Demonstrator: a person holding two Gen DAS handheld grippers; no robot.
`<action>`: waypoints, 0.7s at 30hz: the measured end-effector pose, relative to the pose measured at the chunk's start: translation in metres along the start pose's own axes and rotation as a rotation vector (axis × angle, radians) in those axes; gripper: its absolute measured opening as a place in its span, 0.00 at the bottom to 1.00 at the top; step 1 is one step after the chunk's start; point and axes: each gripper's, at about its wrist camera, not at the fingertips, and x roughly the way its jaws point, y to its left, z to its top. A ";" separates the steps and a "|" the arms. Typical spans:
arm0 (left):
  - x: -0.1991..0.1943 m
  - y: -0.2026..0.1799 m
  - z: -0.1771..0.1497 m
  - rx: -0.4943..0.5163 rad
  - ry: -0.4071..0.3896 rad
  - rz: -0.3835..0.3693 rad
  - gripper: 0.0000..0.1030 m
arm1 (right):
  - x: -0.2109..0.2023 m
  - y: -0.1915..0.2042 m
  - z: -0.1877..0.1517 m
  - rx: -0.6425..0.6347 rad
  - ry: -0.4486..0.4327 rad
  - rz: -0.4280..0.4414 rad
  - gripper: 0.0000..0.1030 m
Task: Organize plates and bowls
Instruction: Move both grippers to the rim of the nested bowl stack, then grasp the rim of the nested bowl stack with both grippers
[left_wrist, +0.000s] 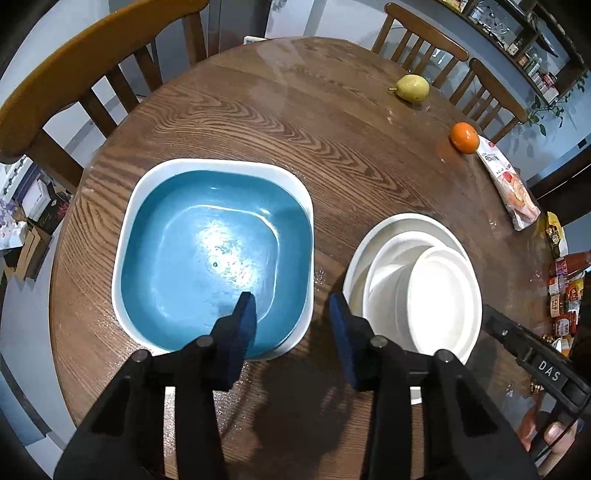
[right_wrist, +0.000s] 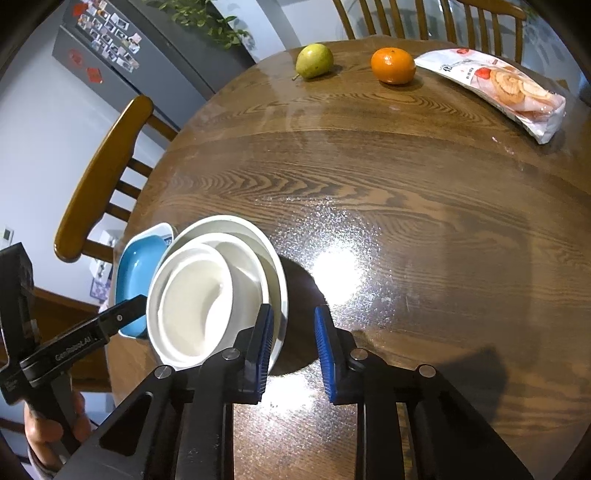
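Note:
A square dish (left_wrist: 207, 251), blue inside and white outside, sits on the round wooden table (left_wrist: 332, 147). My left gripper (left_wrist: 291, 317) stands open astride its right wall, one finger inside the dish and one outside, and the pads do not press on it. Right of the dish is a stack of three nested white round bowls (left_wrist: 436, 280). In the right wrist view my right gripper (right_wrist: 293, 328) is open over the right rim of the white bowls (right_wrist: 207, 291), with the outer rim in the gap. The blue dish (right_wrist: 136, 269) shows behind the stack.
A pear (right_wrist: 314, 61), an orange (right_wrist: 393, 64) and a snack packet (right_wrist: 498, 88) lie at the table's far side. More packets (left_wrist: 563, 291) crowd the right edge. Wooden chairs (left_wrist: 81, 74) stand around the table. A hand (right_wrist: 48, 432) holds the left tool.

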 end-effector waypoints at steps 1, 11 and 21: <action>0.000 0.000 0.001 -0.002 0.001 -0.001 0.38 | 0.000 -0.001 0.000 0.003 0.002 0.000 0.23; -0.007 0.002 0.002 -0.028 0.000 -0.036 0.38 | 0.003 -0.006 -0.003 0.038 0.012 0.045 0.23; 0.000 -0.006 0.003 -0.008 0.031 -0.035 0.38 | 0.003 -0.007 -0.002 0.040 0.019 0.056 0.23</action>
